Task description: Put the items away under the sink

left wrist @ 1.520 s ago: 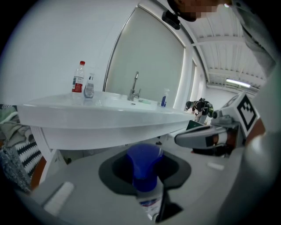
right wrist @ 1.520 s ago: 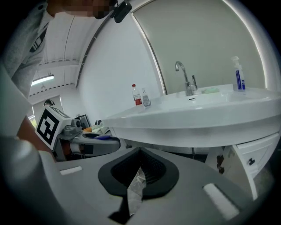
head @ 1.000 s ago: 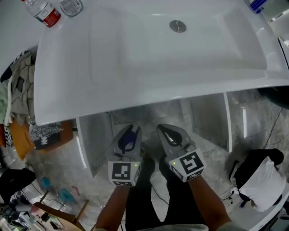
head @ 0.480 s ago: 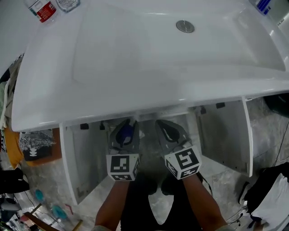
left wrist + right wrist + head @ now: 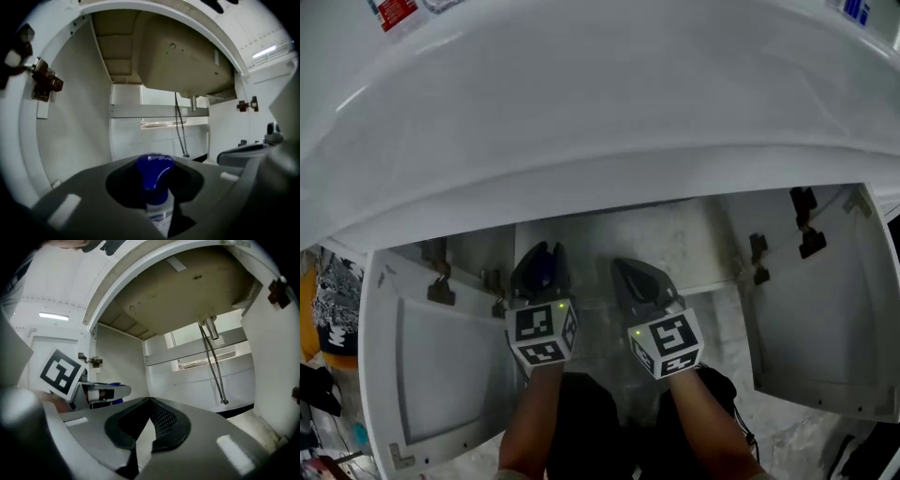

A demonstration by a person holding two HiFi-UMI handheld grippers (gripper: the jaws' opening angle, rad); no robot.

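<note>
My left gripper (image 5: 539, 267) is shut on a small bottle with a blue cap (image 5: 153, 174), held upright between its jaws. In the head view the blue cap (image 5: 543, 267) shows just inside the open cabinet under the white sink (image 5: 600, 141). My right gripper (image 5: 636, 278) sits beside it to the right, shut with nothing between its jaws (image 5: 150, 425). Both grippers point into the cabinet. From the right gripper view the left gripper (image 5: 101, 393) with its marker cube is at the left.
Both cabinet doors stand swung open, the left door (image 5: 431, 375) and the right door (image 5: 825, 309). Inside hang the sink's underside (image 5: 187, 61), a drain pipe (image 5: 211, 329) and hoses (image 5: 215, 376). The cabinet floor (image 5: 136, 145) is pale. A bottle with a red label (image 5: 394, 11) stands on the countertop.
The head has dropped lower and both grippers have moved forward into the cabinet opening. The sink basin now fills the upper view. The left gripper still carries the bottle.
</note>
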